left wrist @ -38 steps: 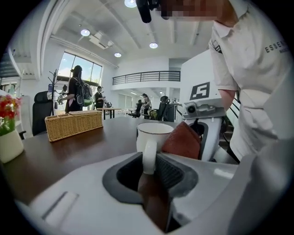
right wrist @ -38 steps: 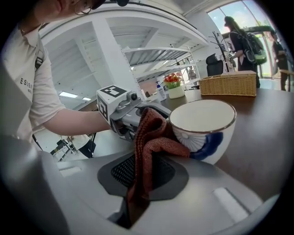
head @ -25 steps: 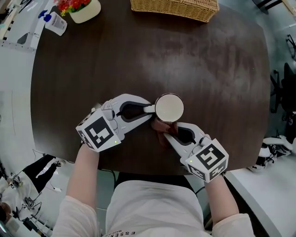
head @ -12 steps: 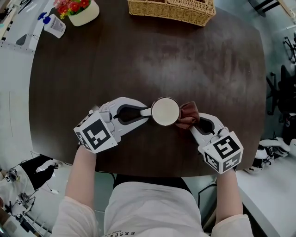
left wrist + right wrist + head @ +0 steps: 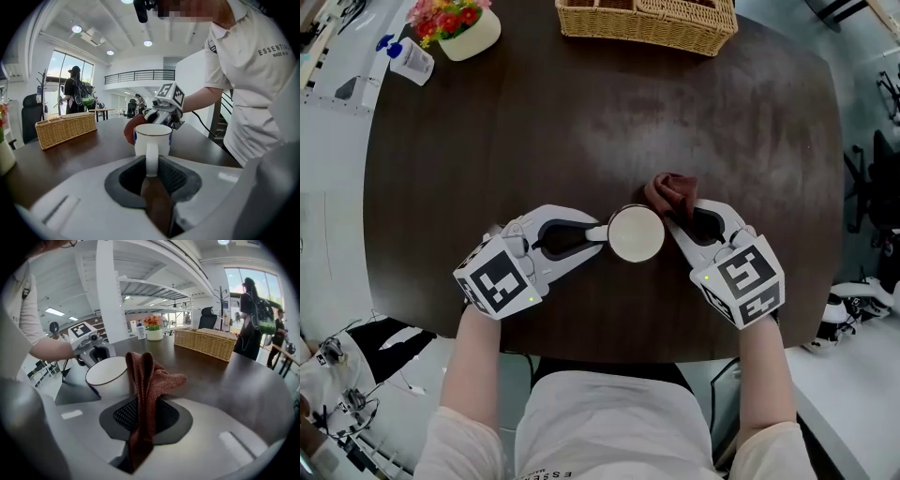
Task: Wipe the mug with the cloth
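Handle [image 5: 151, 159] of white ceramic mug [image 5: 636, 234] clamped by your left gripper [image 5: 598, 232], steadying; right gripper [image 5: 675, 216] pinches rust-brown cloth [image 5: 669, 190] for wiping.

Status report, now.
Left gripper shut on mug by its handle. Right gripper shut on cloth, beside the mug. Mug upright on table. Basket far off, no obstruction.
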### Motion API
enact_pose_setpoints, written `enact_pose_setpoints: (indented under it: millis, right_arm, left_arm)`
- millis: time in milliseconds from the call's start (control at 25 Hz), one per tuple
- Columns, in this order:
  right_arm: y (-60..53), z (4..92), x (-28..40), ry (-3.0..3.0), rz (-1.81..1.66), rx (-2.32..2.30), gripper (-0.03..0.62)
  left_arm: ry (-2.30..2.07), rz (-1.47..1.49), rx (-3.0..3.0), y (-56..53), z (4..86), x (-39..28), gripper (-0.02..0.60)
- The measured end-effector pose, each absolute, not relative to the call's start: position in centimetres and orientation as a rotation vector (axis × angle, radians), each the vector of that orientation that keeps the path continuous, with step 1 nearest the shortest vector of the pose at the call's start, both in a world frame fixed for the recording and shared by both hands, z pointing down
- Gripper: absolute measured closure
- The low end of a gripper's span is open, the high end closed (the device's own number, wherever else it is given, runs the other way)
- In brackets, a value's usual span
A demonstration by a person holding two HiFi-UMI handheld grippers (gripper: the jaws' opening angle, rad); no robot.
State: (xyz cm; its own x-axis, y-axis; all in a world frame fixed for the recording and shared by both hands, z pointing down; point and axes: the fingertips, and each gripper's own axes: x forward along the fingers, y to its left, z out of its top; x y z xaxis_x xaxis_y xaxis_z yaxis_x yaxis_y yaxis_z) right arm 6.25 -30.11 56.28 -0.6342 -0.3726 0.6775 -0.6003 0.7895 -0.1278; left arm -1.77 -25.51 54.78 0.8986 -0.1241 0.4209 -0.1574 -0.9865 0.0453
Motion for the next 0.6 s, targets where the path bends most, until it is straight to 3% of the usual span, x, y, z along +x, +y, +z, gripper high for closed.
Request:
enact_pose_setpoints:
  millis: [600]
  right_arm:
    - [-23.8, 57.2, 5.6, -2.334, 0.560, 0.620, 0.514]
  left_arm:
    - [-0.339, 0.663, 2.948, -26.8, 54.6, -1.8, 0.499]
